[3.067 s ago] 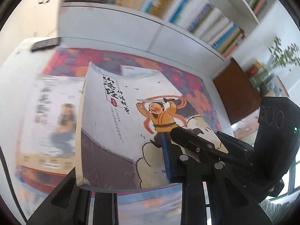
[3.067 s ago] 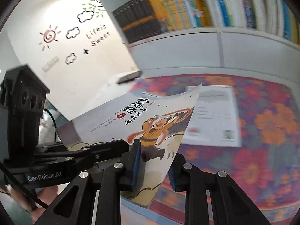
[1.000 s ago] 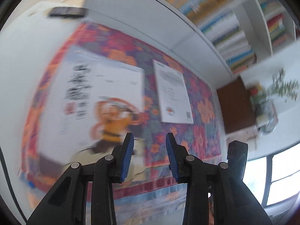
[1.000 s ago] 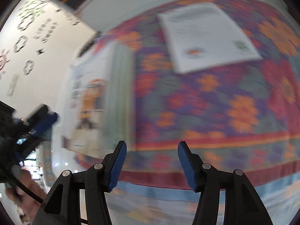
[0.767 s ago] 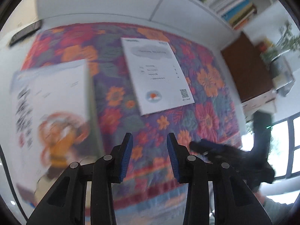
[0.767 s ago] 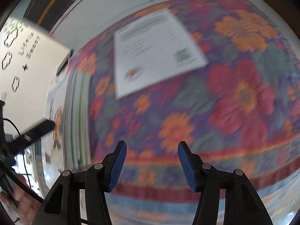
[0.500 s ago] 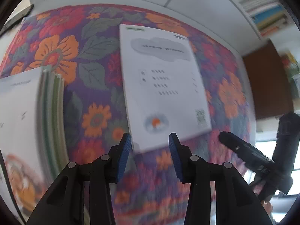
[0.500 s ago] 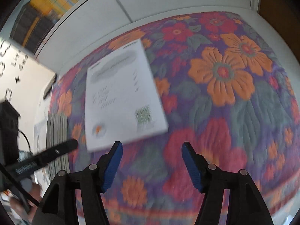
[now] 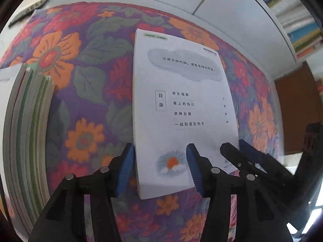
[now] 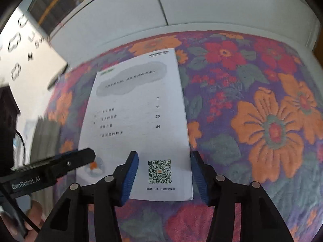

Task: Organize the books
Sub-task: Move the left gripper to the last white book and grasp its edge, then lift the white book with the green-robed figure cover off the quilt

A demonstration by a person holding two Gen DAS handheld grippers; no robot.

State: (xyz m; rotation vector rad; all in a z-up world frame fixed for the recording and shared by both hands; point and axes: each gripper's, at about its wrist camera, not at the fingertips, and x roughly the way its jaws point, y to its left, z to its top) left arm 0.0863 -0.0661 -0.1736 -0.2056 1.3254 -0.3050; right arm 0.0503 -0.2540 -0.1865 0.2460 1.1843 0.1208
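Observation:
A thin white book lies back cover up on the floral cloth, printed with a contents list, a sun picture and a QR code. It also shows in the right wrist view. My left gripper is open, its jaws astride the book's near left corner. My right gripper is open, its jaws astride the near right corner by the QR code. A stack of books lies at the left, page edges towards me, also blurred in the right wrist view.
White cabinet doors run along the far edge of the cloth, with full bookshelves above. A dark remote-like object lies at the far left. A brown cabinet stands at the right.
Both grippers let go of the illustrated book, now on the left stack, then swung right and closed in on the white book. Both jaws stand open around its near corners.

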